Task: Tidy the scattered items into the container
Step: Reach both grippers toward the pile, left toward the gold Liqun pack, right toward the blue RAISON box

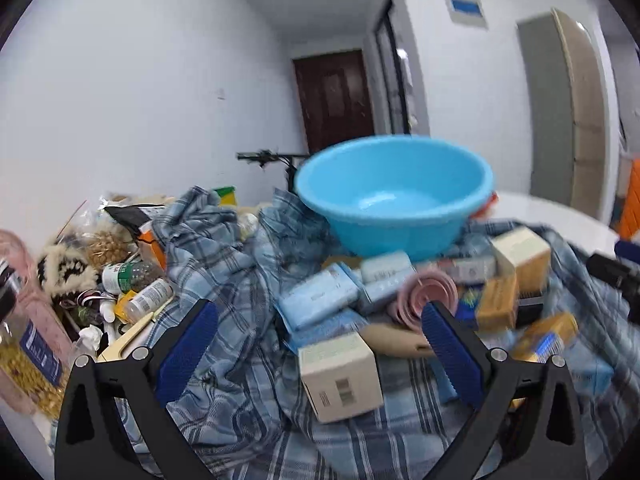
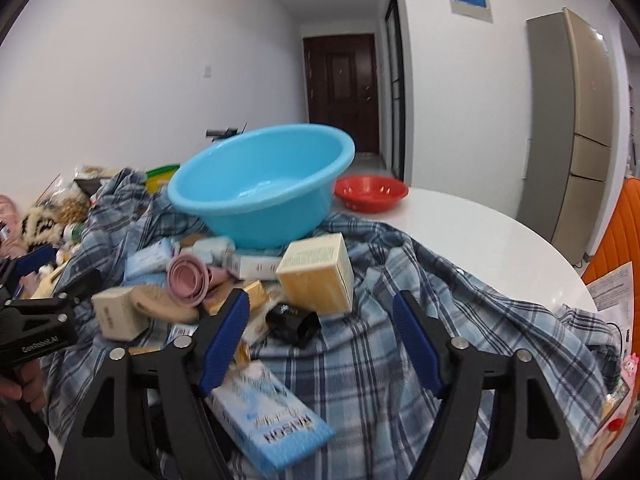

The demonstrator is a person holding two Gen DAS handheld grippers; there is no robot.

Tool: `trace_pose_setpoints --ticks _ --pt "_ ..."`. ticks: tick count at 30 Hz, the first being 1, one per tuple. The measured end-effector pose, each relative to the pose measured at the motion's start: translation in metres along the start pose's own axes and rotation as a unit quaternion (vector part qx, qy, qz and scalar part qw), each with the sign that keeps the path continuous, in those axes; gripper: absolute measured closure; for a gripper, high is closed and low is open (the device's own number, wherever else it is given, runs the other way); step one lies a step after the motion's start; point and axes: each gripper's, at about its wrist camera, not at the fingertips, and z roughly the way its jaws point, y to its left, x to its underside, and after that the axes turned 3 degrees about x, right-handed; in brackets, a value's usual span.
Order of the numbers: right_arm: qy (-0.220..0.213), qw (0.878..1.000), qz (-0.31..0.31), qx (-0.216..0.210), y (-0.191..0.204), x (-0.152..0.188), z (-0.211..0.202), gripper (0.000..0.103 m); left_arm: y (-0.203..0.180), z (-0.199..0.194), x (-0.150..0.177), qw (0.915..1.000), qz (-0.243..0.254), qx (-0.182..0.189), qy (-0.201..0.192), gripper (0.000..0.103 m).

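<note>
**Two open grippers, many boxes, one basin that does not stand flat**

Many small items lie scattered on a blue-and-white checked cloth (image 2: 380, 320), and all of them are in front of the round light-blue plastic basin (image 2: 260, 184), which is empty. The basin rests on the folds of the cloth and leans a little.

Just in front of the basin are a cream and tan cardboard box (image 2: 316, 276), a pink folded silicone cup (image 2: 188, 280) and a black clip-like object (image 2: 292, 322). Nearer to the camera lies a white cardboard box (image 1: 340, 376).

The left gripper (image 1: 320, 344) stands wide open with the white box between its blue pads, not yet pressed. The right gripper (image 2: 320, 340) is about half open and holds nothing; a long light-blue carton (image 2: 268, 420) lies under its left finger.

I think the risk is the basin: a box dropped on its near rim may tip it. Also the loose cloth may be pinched together with a box and drag the neighbours.
</note>
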Motion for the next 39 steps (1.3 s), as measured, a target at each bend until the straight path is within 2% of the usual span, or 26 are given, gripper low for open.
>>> trace_pose_setpoints --ticks 3,9,11,13,15,19,22,29,35,39 --pt "0.007 1.0 -0.016 -0.012 -0.001 0.001 -0.009 0.033 -0.005 0.001 0.004 0.999 0.012 0.035 0.027 0.0" --pt "0.023 0.998 -0.051 -0.035 0.009 0.016 -0.022 0.035 -0.021 -0.012 0.011 0.9936 0.05 0.099 0.022 0.0" --pt "0.029 0.997 -0.058 -0.037 0.01 0.022 -0.021 0.042 -0.029 -0.015 0.011 0.9904 0.069 0.117 0.026 0.0" --pt "0.04 0.997 -0.059 -0.038 0.01 0.027 -0.018 0.053 -0.038 -0.015 0.011 0.9872 0.092 0.128 0.026 0.0" --pt "0.049 0.996 -0.052 -0.049 0.006 0.03 -0.016 0.058 -0.047 -0.014 0.011 0.9836 0.116 0.135 0.03 0.0" --pt "0.052 0.996 -0.053 -0.054 0.002 0.035 -0.018 0.058 -0.059 -0.009 0.01 0.9756 0.143 0.161 0.043 0.0" --pt "0.054 0.996 -0.051 -0.055 -0.002 0.038 -0.019 0.058 -0.069 -0.007 0.008 0.9715 0.164 0.165 0.046 0.0" --pt "0.053 0.996 -0.017 -0.062 -0.013 0.044 -0.022 0.058 -0.084 -0.003 0.008 0.9685 0.177 0.167 0.053 0.0" --pt "0.054 0.996 -0.022 -0.064 -0.012 0.049 -0.027 0.058 -0.096 0.006 0.006 0.9627 0.197 0.172 0.068 0.0" --pt "0.055 0.996 -0.017 -0.067 -0.012 0.05 -0.027 0.058 -0.1 0.017 0.003 0.962 0.201 0.168 0.078 0.0"
